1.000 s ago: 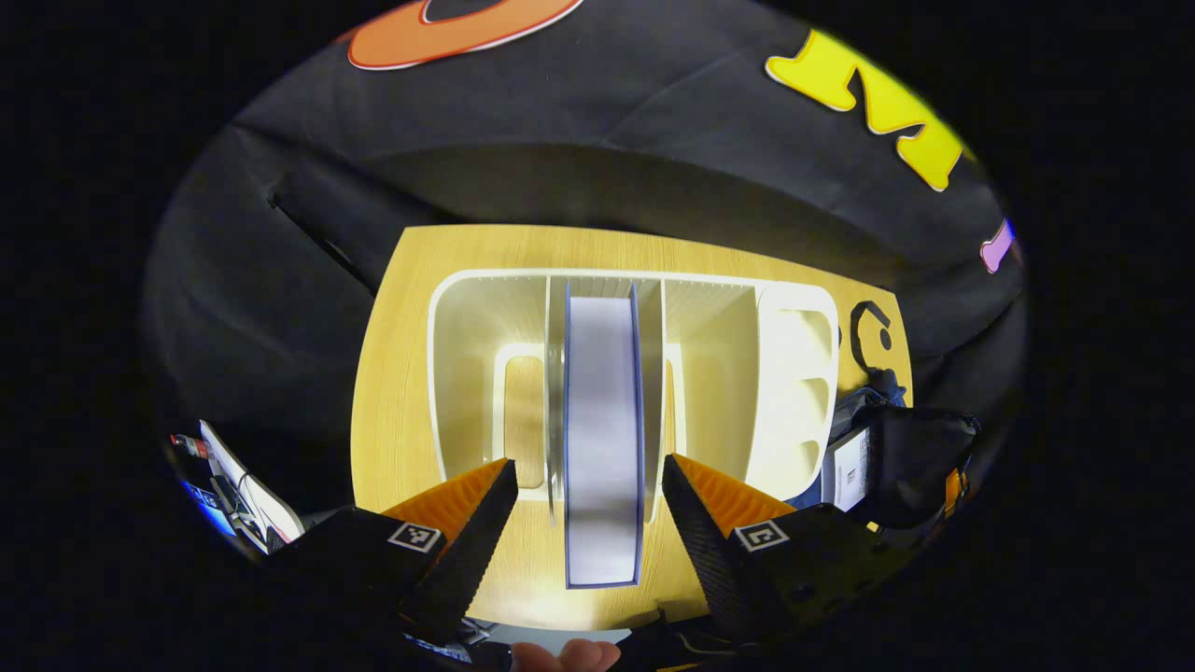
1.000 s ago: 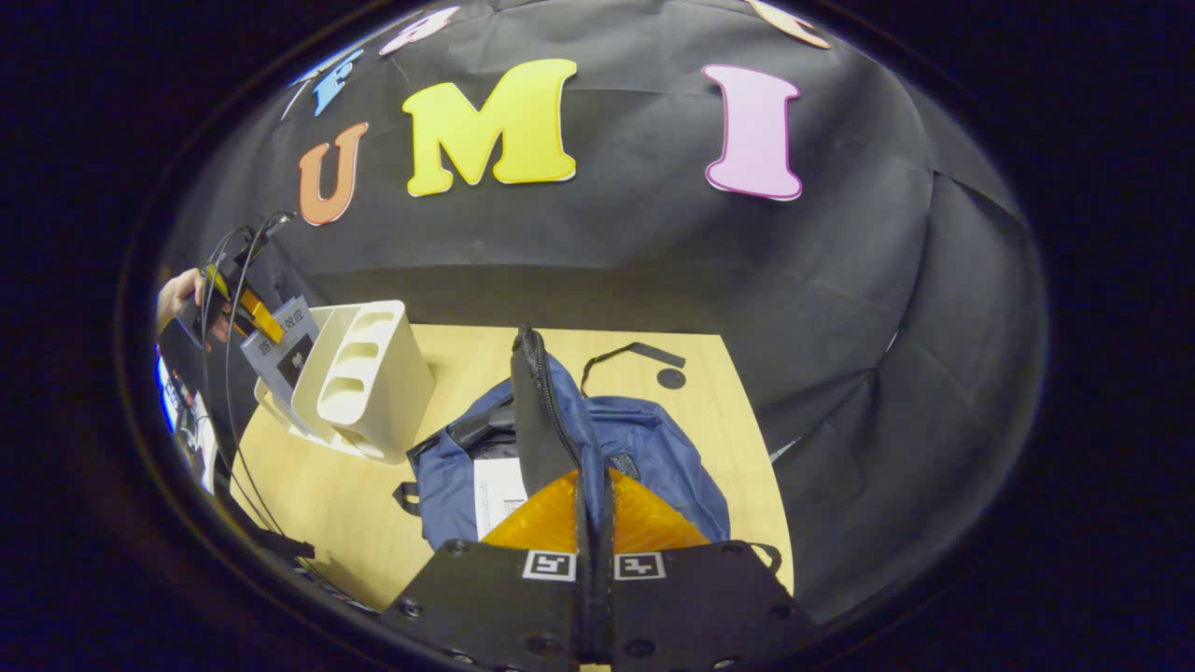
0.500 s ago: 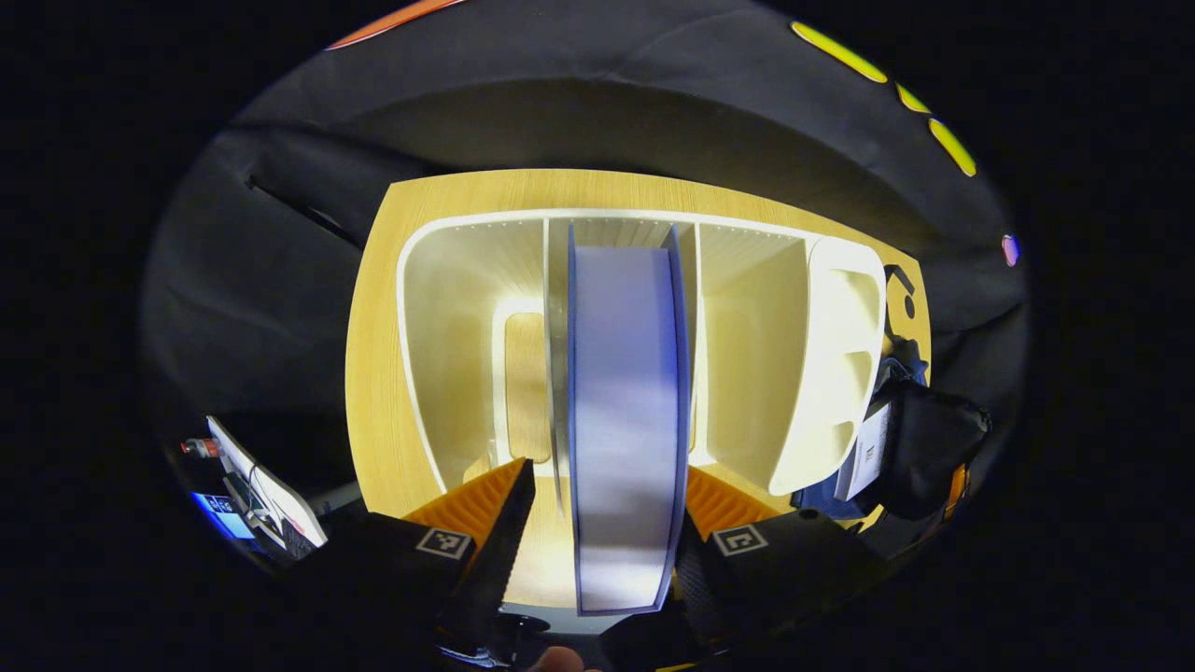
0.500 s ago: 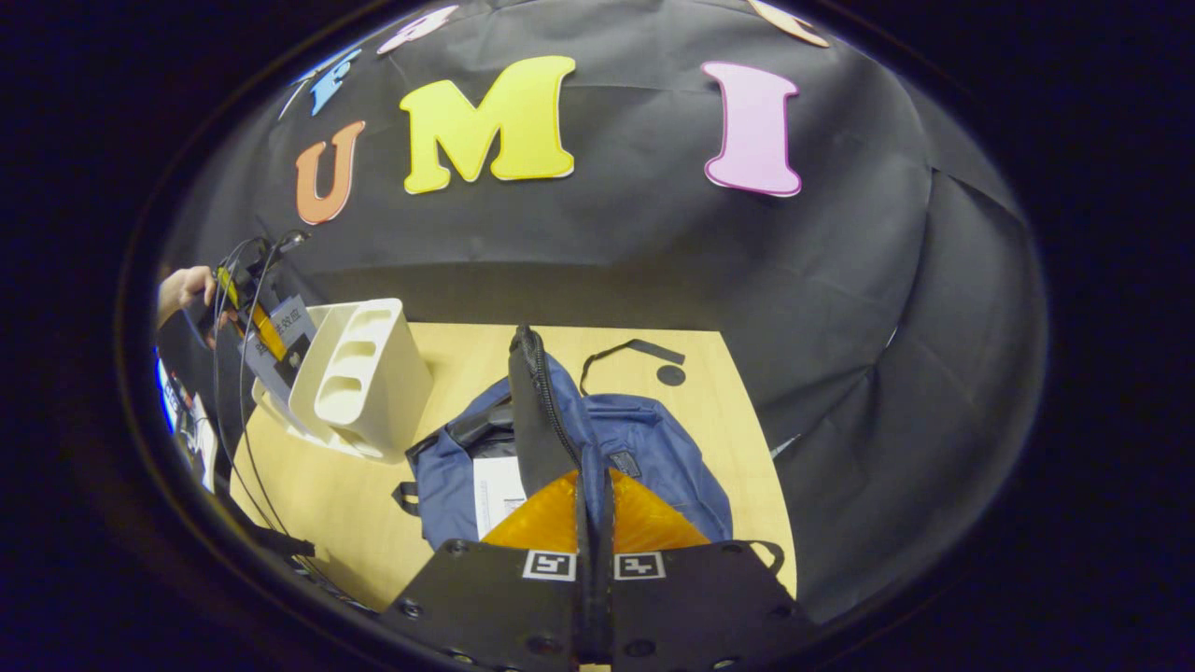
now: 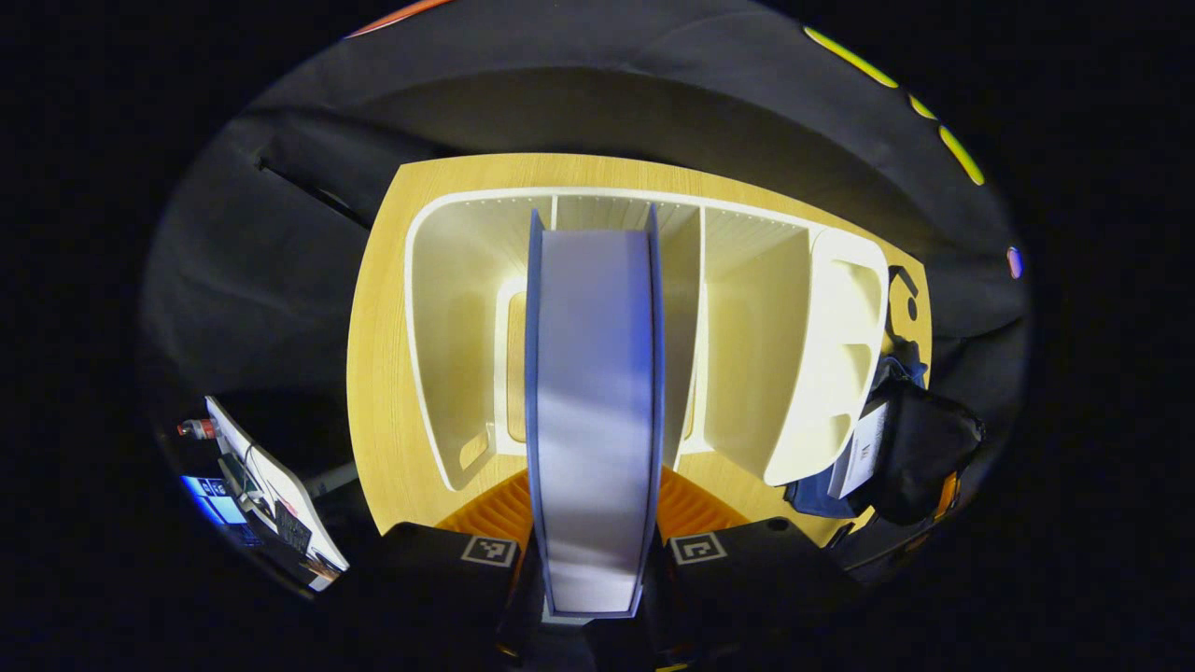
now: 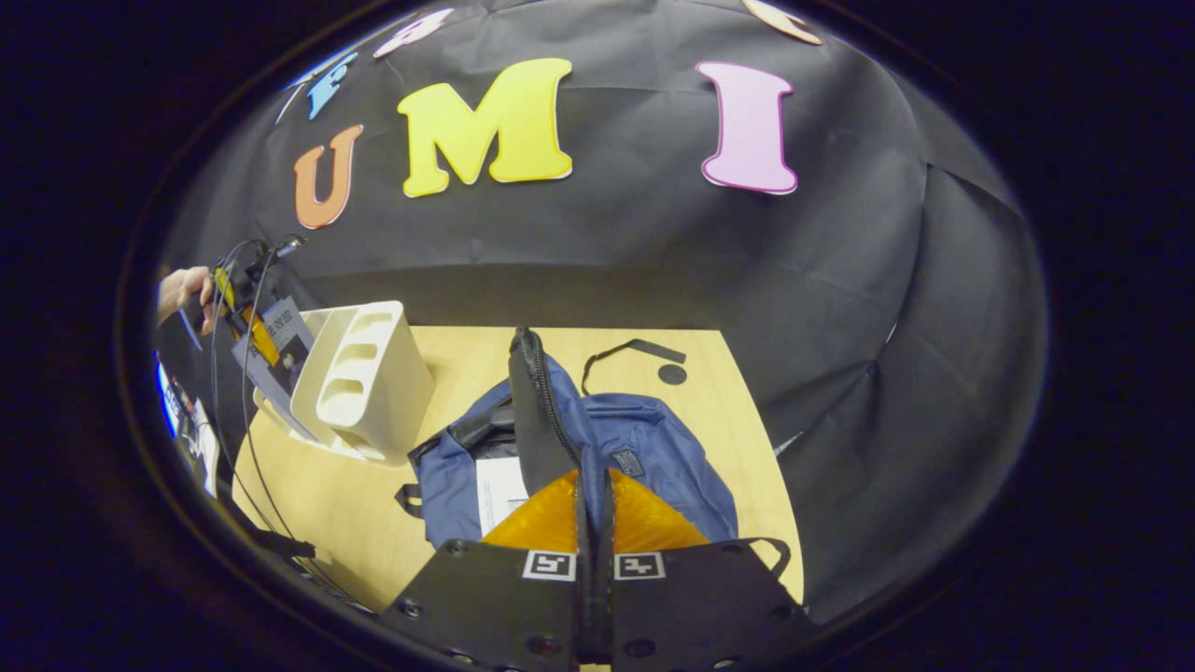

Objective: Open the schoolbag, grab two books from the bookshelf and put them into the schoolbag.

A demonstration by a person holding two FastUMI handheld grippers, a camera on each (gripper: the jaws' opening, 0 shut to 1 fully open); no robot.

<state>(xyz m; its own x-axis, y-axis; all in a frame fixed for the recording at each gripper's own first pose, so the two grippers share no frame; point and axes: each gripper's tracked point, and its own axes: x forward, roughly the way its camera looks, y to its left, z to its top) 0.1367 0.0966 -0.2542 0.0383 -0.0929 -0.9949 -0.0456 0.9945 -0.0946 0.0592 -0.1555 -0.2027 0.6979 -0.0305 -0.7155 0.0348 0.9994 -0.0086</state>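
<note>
- While my left gripper [image 5: 594, 546] clamps the book [image 5: 594, 411], its far end sits inside the bookshelf [image 5: 803, 373].
- My right gripper [image 6: 594, 509] pinches the schoolbag [image 6: 635, 448] flap [image 6: 537, 420], beside the bookshelf.

Between my left claw's fingers I see a book [image 5: 593, 420] with pale grey-white page edges and blue covers; past it the bookshelf [image 5: 747, 373] is cream on a light wood-grain table [image 5: 383, 373]; ahead of my right claw the schoolbag [image 6: 644, 448] is navy with a black flap.
</note>
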